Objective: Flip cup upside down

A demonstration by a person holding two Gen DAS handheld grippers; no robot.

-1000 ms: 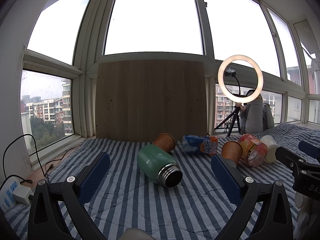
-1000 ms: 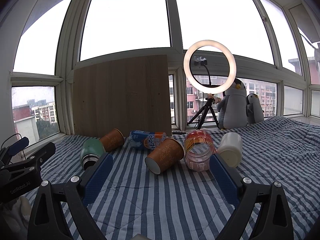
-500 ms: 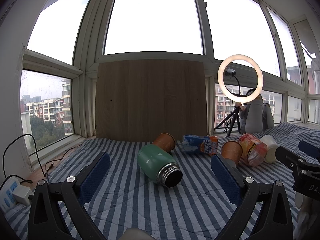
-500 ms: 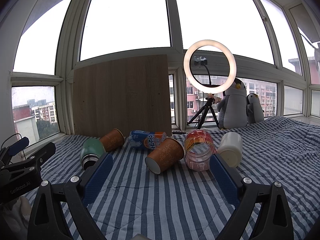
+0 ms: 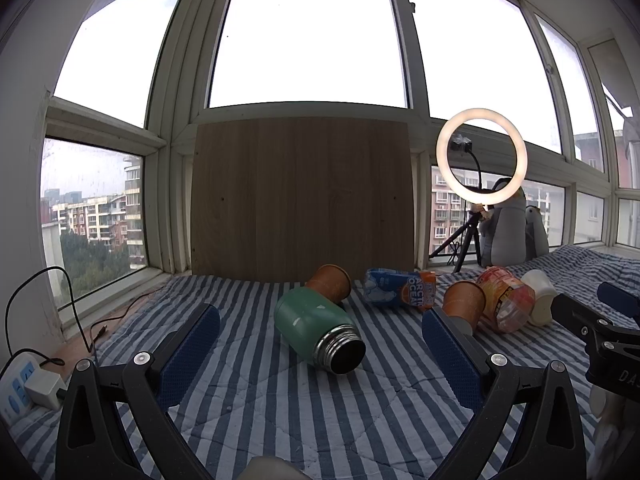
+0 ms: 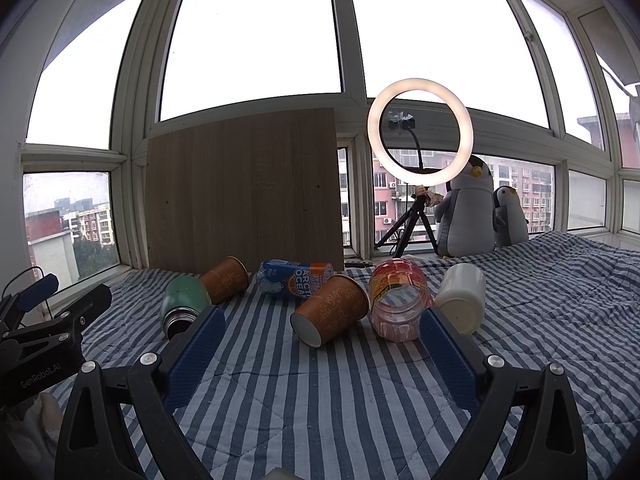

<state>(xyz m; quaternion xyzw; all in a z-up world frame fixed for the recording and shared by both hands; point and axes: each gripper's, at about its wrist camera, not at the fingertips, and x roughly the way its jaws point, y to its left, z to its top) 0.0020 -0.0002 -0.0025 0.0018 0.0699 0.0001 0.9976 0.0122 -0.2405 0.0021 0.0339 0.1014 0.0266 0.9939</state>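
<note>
On the blue-and-white striped quilt [image 6: 320, 400] several containers lie on their sides in a loose row. Which cup the task means cannot be told; there are three candidates. The far brown paper cup [image 6: 225, 285] carries a pale scroll pattern and touches the green flask [image 6: 182, 307], which lies at the row's left end with its threaded mouth [image 5: 340, 350] pointing near; the inside looks dark, contents not visible. Right of them lies a blue and orange drink carton [image 6: 295, 282], printed "ARCTIC OCEAN". Just in front of it is the nearer brown paper cup [image 6: 332, 310], same pattern, its white base turned toward the near left. Beside that, touching it, is a clear plastic jar [image 6: 398, 306] with a red and yellow label, open mouth toward the camera; nothing can be made out inside. At the right end lies a plain white cup [image 6: 460, 298].

The left gripper [image 5: 320, 356] has its blue-padded fingers [image 5: 190, 356] spread wide, grasping nothing, with the flask between them but farther off. The right gripper [image 6: 320, 360] is likewise spread wide and empty, its fingers [image 6: 448, 360] apart from the nearer paper cup and jar beyond.
</note>
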